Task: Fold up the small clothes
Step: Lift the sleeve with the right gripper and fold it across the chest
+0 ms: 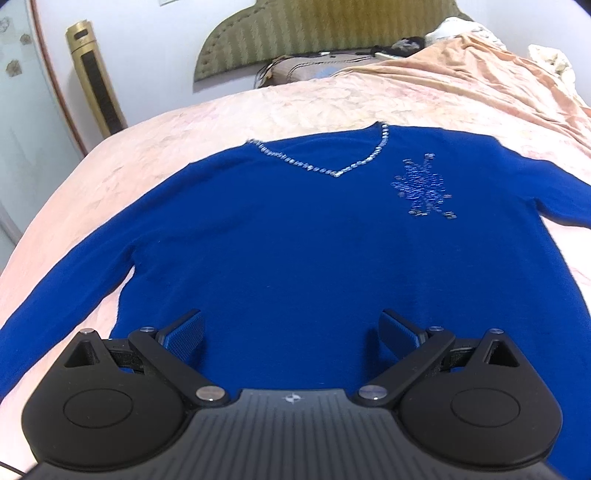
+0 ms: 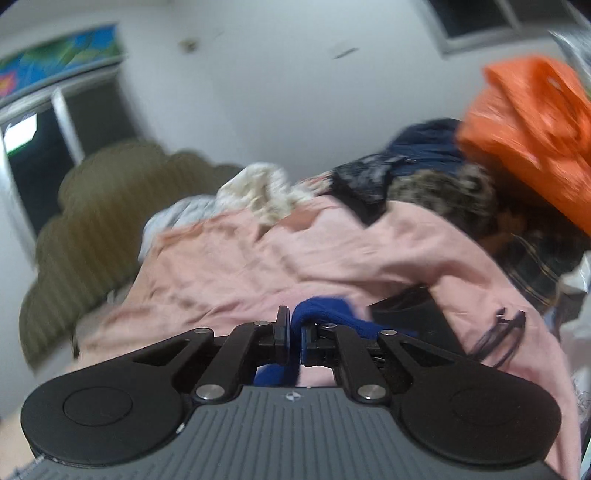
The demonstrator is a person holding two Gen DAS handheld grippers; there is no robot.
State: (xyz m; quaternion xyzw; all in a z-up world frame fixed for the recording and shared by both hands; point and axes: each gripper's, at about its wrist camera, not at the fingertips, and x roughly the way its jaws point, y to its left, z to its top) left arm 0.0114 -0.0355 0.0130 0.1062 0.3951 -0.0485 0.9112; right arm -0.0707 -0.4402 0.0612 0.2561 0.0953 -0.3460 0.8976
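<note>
The left tongs [image 1: 291, 332] stand spread wide with nothing between their fingers, poised over the lower part of the blue sweater [image 1: 295, 236]. The sweater lies flat, front up, on the bed [image 1: 110, 177], stretching ahead of the left tongs with its sleeves spread out to both sides. Its V-neck [image 1: 334, 168], edged with pale beads, is at the far end from the tongs, and a beaded motif [image 1: 424, 188] sits ahead and to the right. Beyond the sweater are a rumpled pink cover [image 1: 480, 77], a pillow [image 1: 295, 68] and a padded olive headboard [image 1: 325, 29]; far left stands a gold tower fan [image 1: 96, 81].

The right tongs [image 2: 293, 332] are closed tight on a fold of blue sweater fabric [image 2: 325, 314], which bunches out just ahead and to their right. This view is blurred. Past them lies the pink cover [image 2: 240, 258], with dark clothes [image 2: 424, 162] and an orange bag [image 2: 535, 125] far to the right.
</note>
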